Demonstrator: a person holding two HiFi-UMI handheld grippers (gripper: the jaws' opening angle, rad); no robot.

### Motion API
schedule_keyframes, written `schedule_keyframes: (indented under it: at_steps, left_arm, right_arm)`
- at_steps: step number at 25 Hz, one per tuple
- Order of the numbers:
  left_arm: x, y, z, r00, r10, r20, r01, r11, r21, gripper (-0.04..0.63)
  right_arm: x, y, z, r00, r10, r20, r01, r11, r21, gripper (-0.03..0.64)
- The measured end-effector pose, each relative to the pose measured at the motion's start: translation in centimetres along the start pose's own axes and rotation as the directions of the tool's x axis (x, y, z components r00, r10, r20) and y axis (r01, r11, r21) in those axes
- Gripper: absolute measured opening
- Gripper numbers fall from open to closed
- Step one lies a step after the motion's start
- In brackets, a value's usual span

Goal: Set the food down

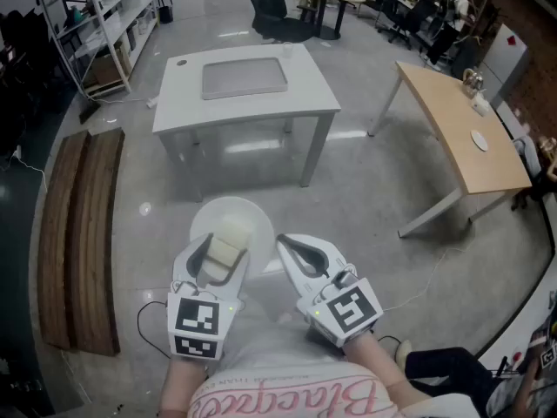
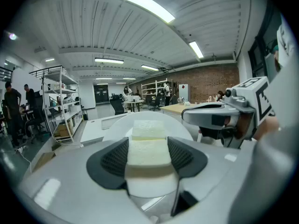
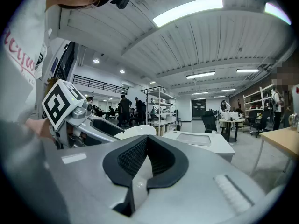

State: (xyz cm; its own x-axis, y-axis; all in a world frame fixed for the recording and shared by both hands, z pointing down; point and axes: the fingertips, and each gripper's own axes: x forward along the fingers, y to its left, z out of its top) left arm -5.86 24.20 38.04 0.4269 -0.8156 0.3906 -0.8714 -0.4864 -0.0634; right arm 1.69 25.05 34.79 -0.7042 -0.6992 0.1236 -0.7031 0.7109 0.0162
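My left gripper [image 1: 218,251] grasps a pale food block [image 2: 148,153], probably cake; white table [image 1: 184,104] lies far ahead. Right gripper [image 1: 290,247] clenched, empty.

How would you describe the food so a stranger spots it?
Start at the white table, then come nearer to the left gripper. The food is the pale cream block clamped between its dark pads, over a round white plate; the right gripper beside it is empty.
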Motion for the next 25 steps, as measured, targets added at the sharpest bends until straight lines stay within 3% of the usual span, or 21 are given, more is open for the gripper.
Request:
schedule_keyframes:
  at_steps: [13,25]
  left_arm:
    - [0.6,-0.1,-0.4,0.999,0.053,-0.001,-0.053,0.998,-0.02,0.261]
    - [6.0,3.1,0.9,0.999,0.046,-0.015,-0.047,0.999,-0.021,0.261]
  right_arm:
    - [0.0,-0.8,-1.2,1.0,0.028,-0.006,-0.028,1.0,0.007,0.002]
    - [4.6,-5.1,-1.5,0.999,0.027,-0.024,-0.026,0.999,0.019,0.002]
